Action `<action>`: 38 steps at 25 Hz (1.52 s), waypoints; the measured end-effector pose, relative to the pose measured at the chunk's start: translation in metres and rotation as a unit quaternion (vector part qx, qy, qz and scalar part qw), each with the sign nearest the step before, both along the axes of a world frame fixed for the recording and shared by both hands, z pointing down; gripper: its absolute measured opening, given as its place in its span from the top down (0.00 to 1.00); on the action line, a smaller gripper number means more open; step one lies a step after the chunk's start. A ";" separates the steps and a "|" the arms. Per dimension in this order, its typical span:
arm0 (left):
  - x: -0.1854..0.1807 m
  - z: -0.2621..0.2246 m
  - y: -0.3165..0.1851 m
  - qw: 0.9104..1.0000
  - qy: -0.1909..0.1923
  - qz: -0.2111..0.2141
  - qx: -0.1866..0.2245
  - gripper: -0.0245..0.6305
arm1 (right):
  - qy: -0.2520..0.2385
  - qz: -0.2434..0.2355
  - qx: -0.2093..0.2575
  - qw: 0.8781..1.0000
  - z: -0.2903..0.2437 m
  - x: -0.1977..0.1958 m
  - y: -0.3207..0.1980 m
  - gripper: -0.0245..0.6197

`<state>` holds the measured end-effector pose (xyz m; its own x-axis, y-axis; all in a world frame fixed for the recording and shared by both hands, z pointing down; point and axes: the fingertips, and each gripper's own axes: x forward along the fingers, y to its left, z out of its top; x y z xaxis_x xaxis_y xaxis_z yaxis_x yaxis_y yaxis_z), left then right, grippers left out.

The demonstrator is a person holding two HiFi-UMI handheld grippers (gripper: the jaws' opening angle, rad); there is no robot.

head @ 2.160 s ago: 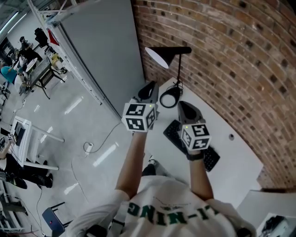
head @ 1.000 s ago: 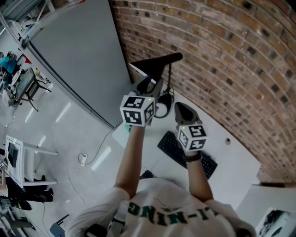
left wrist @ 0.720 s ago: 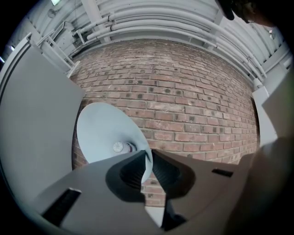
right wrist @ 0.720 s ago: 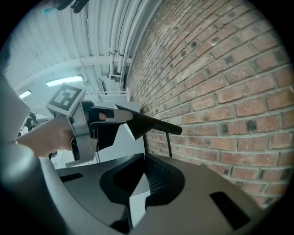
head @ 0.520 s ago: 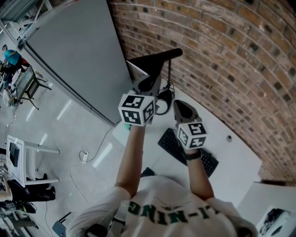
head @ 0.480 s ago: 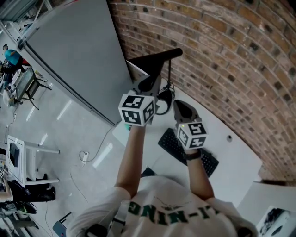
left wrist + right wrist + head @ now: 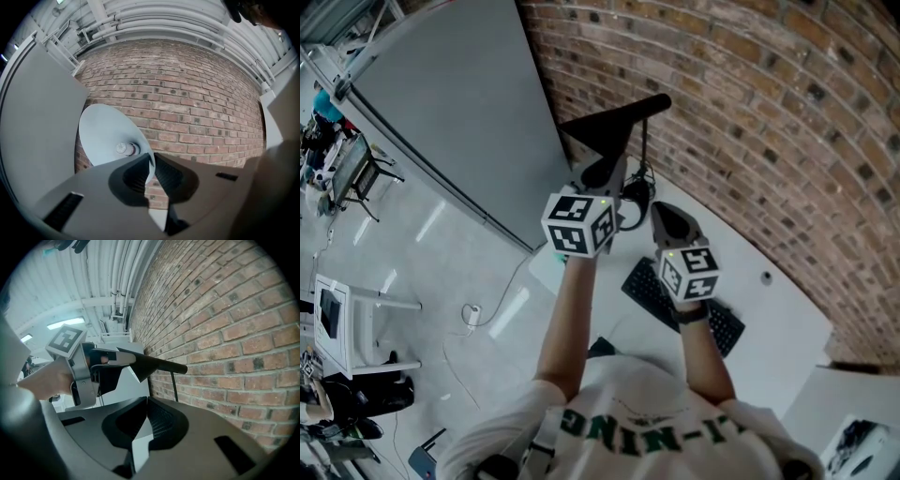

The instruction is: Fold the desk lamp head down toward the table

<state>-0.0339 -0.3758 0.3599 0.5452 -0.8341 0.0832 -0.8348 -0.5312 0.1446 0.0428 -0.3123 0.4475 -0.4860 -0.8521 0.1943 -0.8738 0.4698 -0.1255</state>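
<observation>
A black desk lamp stands on the white table (image 7: 783, 323) by the brick wall, with a round base (image 7: 634, 204), a thin stem (image 7: 643, 150) and a cone shade (image 7: 605, 131). In the left gripper view the shade's white inside (image 7: 105, 133) and bulb (image 7: 125, 149) fill the middle. My left gripper (image 7: 151, 160) (image 7: 605, 171) has just been closing, and its jaws now pinch the shade's rim. The right gripper view shows that grip (image 7: 110, 359) on the black shade (image 7: 150, 364). My right gripper (image 7: 146, 401) (image 7: 662, 210) is shut on nothing, below and right of the shade.
A black keyboard (image 7: 673, 298) lies on the table under my right arm. A tall grey partition (image 7: 459, 112) stands close on the left of the lamp. The brick wall (image 7: 750, 94) runs right behind it.
Since the earliest frame my left gripper has gone from beside the lamp's base up to the shade. Over the last second both hands have stayed where they were.
</observation>
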 end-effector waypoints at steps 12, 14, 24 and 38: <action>-0.001 0.012 0.003 1.000 0.010 -0.004 -0.015 0.92 | -0.004 0.000 -0.011 1.000 0.008 -0.002 -0.001 0.95; -0.003 0.016 0.003 1.000 0.011 -0.006 -0.019 0.92 | -0.004 0.003 -0.014 1.000 0.010 -0.001 -0.001 0.95; -0.003 0.026 0.005 1.000 0.014 -0.007 -0.025 0.93 | -0.005 0.005 -0.026 1.000 0.017 0.001 -0.002 0.95; -0.002 0.063 0.003 0.997 0.038 -0.005 -0.064 0.94 | 0.001 0.005 -0.041 0.999 0.030 0.000 -0.002 0.95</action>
<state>-0.0355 -0.3728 0.4228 0.5458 -0.8248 0.1473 -0.8238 -0.4962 0.2740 0.0430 -0.3143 0.4773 -0.4766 -0.8384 0.2646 -0.8790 0.4486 -0.1617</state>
